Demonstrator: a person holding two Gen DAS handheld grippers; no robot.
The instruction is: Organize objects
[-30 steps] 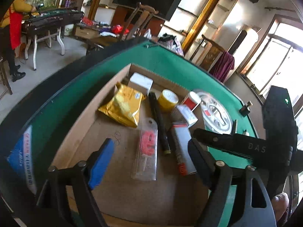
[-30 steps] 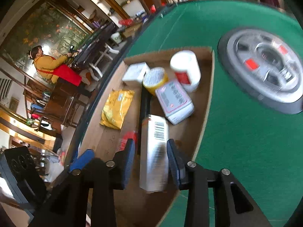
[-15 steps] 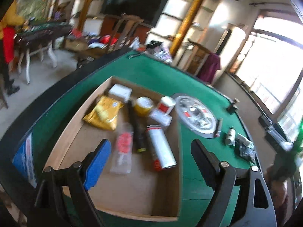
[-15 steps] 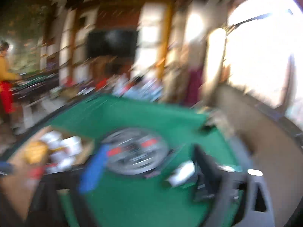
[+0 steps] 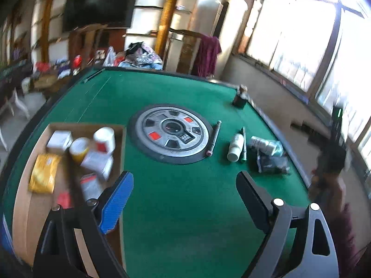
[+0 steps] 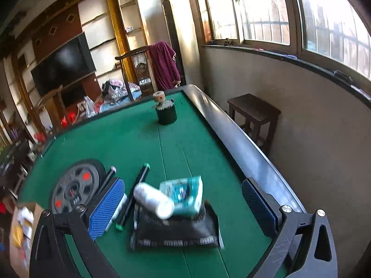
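A cardboard tray (image 5: 25, 192) on the green table holds a yellow bag (image 5: 43, 173), a yellow tape roll (image 5: 78, 147), a white jar (image 5: 104, 139) and boxes. My left gripper (image 5: 184, 199) is open and empty above the felt, right of the tray. Loose items lie at the table's right: a white bottle (image 5: 234, 147), pens (image 5: 214, 137), a teal packet (image 5: 266, 144) and a black pouch (image 5: 271, 164). My right gripper (image 6: 183, 206) is open and empty, just above the white bottle (image 6: 154, 200), the teal packet (image 6: 185, 195) and the black pouch (image 6: 178, 231).
A round grey dial (image 5: 172, 132) sits in the table's middle. A dark green cup with a small object on top (image 6: 165, 112) stands near the far right corner. The table has a raised black rim (image 6: 234, 139). A dark stool (image 6: 254, 113) stands beyond it.
My right gripper let go of the long white box in the tray and swung right to the loose items. My left gripper swung right, away from over the tray.
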